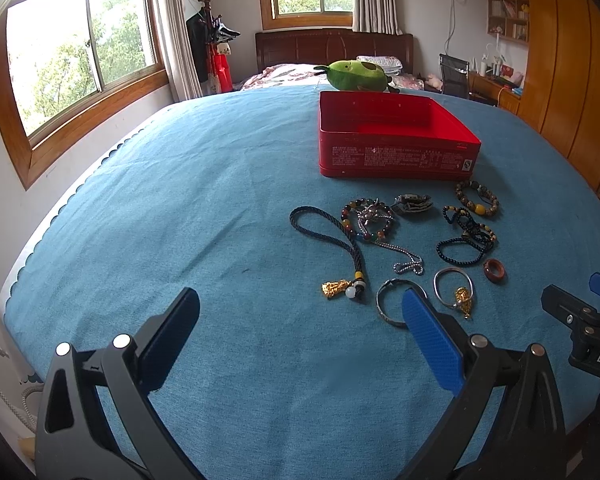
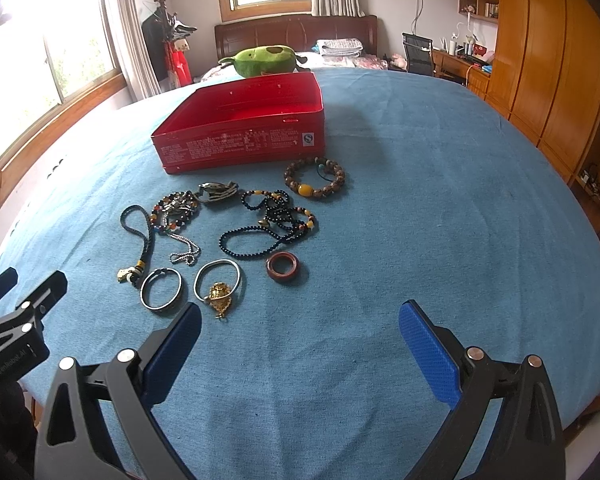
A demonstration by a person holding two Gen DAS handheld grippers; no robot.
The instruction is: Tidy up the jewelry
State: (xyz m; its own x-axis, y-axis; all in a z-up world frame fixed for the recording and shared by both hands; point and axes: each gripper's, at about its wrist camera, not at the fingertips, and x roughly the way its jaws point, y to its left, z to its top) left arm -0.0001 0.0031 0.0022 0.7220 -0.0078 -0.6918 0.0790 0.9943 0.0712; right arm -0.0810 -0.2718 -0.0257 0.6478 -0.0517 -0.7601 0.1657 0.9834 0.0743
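Only your right view is showing the red ring (image 2: 282, 267) unobstructed ahead; both left tongs (image 1: 300, 322) and right tongs (image 2: 300, 334) are hovering spread above the table (image 2: 420, 200), gripping nothing.

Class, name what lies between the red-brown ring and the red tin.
In the right wrist view, dark bead strands lie between the red-brown ring and the red tin.

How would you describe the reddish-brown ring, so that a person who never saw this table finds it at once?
Start at the red tin on the blue cloth; the jewelry lies spread in front of it. At the near right corner of that spread, just in front of the dark bead strand, lies the reddish-brown ring. Alone among its neighbours it is thick, smooth and one solid piece: no beads, no metal.
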